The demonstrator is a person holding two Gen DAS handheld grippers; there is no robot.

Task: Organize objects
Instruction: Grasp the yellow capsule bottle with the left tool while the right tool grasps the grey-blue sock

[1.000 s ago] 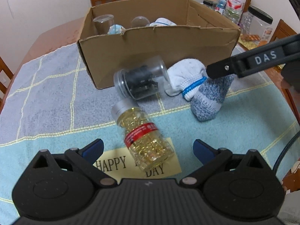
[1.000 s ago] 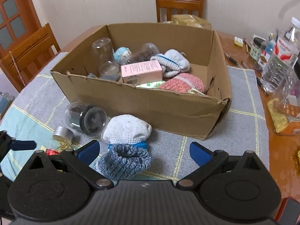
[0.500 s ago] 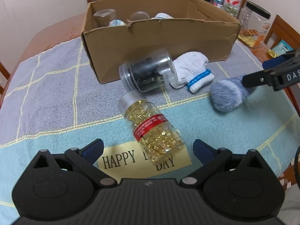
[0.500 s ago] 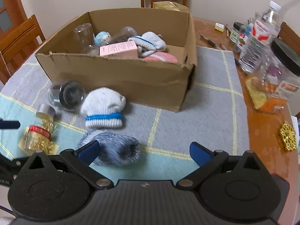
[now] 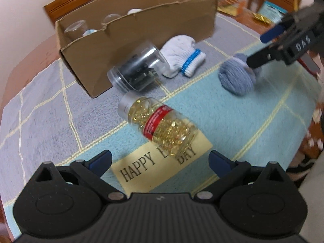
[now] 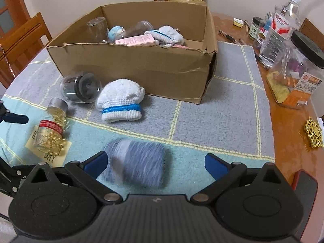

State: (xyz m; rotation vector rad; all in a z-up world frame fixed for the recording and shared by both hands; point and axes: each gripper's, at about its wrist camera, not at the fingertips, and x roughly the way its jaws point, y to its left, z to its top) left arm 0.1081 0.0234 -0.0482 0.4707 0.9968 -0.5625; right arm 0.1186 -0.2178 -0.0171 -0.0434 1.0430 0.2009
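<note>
A table (image 6: pixel 283 133) under a grey and teal checked cloth (image 6: pixel 212 117) carries an open cardboard box (image 6: pixel 141 64). Before the box lie a clear jar of dark items (image 5: pixel 139 68), a white sock with a blue band (image 6: pixel 119 101) and a capsule bottle (image 5: pixel 160 125) resting on a "HAPPY ... DAY" card (image 5: pixel 160 170). The left tongs (image 5: pixel 160 160) stand apart just short of the bottle. The right tongs (image 6: pixel 155 162) stand apart around a blurred grey-blue sock roll (image 6: pixel 135 164), whose left side lies against the left finger.
</note>
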